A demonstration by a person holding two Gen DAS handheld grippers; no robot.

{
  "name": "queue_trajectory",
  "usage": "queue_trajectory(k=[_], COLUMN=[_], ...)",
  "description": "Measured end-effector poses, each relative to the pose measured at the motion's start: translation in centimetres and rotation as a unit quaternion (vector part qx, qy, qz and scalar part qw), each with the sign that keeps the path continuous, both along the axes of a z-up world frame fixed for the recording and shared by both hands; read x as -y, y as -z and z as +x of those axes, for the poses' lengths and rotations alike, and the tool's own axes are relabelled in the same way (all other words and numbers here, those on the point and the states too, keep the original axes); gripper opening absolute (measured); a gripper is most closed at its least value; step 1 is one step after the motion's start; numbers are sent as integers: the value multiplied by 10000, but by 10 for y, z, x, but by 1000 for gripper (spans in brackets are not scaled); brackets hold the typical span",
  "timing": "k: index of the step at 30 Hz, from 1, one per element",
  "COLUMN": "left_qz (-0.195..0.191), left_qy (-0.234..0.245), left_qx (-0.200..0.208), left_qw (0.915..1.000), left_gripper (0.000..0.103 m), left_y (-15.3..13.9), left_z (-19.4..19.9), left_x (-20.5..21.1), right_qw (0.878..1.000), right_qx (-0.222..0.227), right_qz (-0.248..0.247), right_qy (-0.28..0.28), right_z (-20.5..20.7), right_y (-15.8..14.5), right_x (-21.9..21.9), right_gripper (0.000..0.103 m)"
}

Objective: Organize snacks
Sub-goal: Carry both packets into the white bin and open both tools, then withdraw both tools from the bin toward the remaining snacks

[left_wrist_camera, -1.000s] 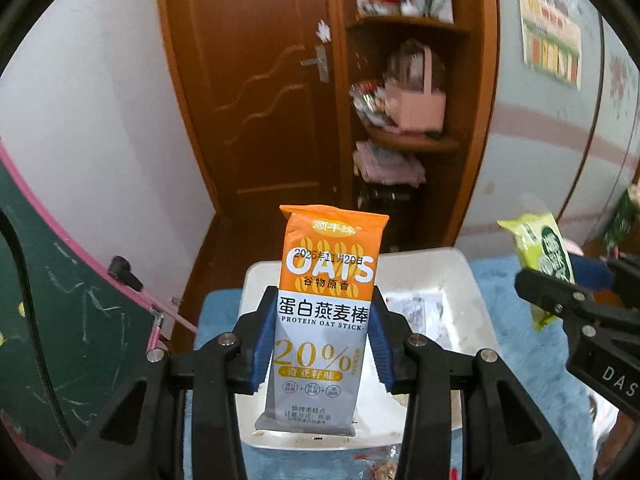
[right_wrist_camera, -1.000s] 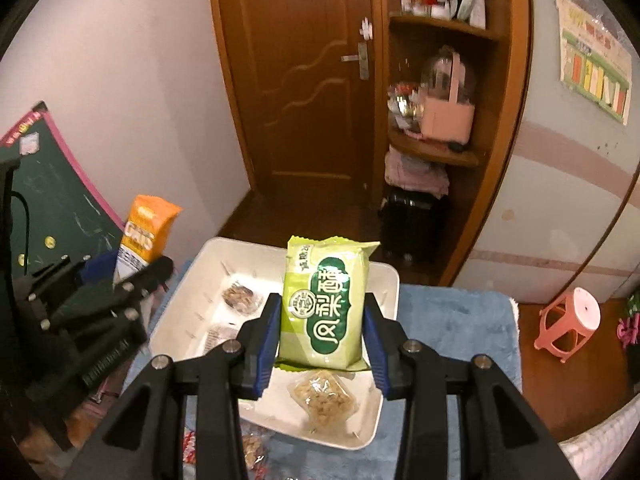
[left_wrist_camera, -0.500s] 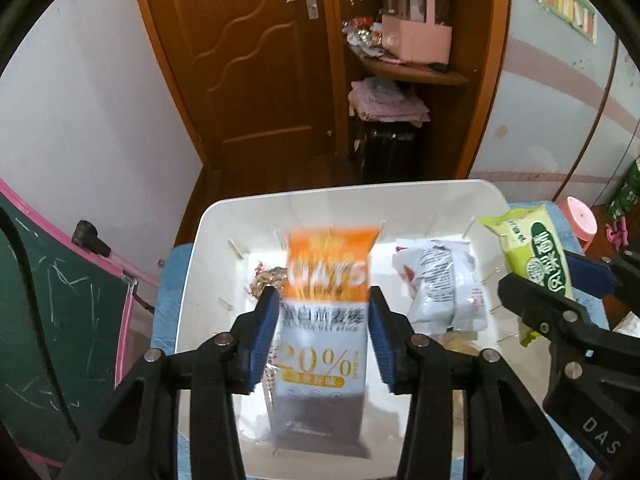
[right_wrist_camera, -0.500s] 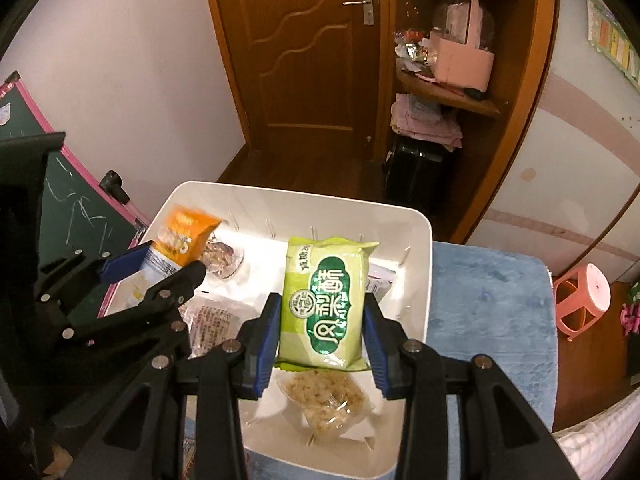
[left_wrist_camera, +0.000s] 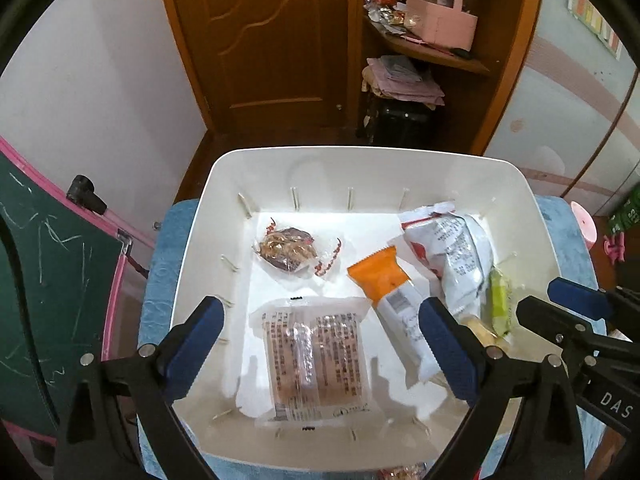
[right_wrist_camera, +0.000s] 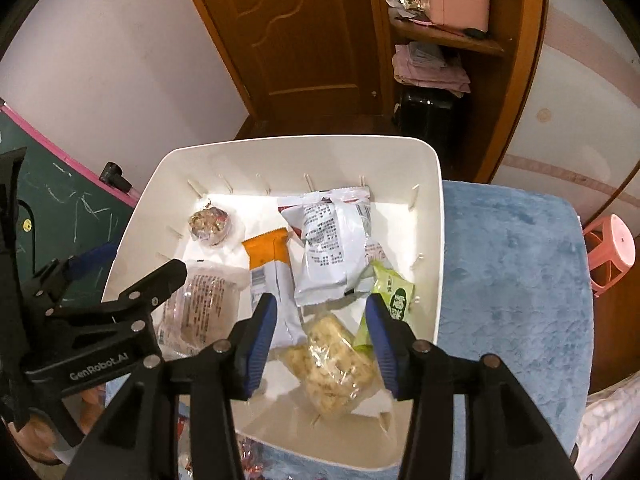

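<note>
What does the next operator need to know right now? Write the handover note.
Left claw: open, empty, above the white bin.
Right claw: open, empty, above the same bin.
In the bin: orange oat stick, green pastry packet against the right wall, white bag, clear cracker pack, round nut cake, pale puffed snack.
Done: oat stick and green packet are lying in the bin, no longer in the claws.
Left: a few wrapped snacks show on the blue mat at the bin's near edge; those probably go in next.
</note>
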State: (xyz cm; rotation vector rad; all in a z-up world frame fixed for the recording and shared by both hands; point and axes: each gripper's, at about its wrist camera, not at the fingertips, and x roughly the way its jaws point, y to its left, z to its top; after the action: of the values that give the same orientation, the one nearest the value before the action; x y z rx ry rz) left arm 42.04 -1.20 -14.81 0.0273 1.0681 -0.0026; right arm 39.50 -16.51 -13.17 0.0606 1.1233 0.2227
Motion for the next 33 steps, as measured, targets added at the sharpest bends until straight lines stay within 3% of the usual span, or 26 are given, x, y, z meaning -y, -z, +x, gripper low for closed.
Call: queue_trajectory(k=[9, 26, 33], left_qz=[46, -8, -84], left_qy=[151, 405, 514], left_qx=[124, 871, 969], left_qw=[9998, 9954, 9939], left_gripper=[98, 98, 98], left_y=[-27, -122, -130], left_z=[-37, -163, -218], left_x=[7, 4, -3], right_qw=[9998, 9965, 9950], right_qx=[147, 788, 984], right_qz=[-110, -260, -141], right_qy=[-34, 89, -55], right_z=[-29, -134, -185], right_y=[-28, -111, -125], right_x=[4, 8, 5], right_gripper=[47, 47, 47])
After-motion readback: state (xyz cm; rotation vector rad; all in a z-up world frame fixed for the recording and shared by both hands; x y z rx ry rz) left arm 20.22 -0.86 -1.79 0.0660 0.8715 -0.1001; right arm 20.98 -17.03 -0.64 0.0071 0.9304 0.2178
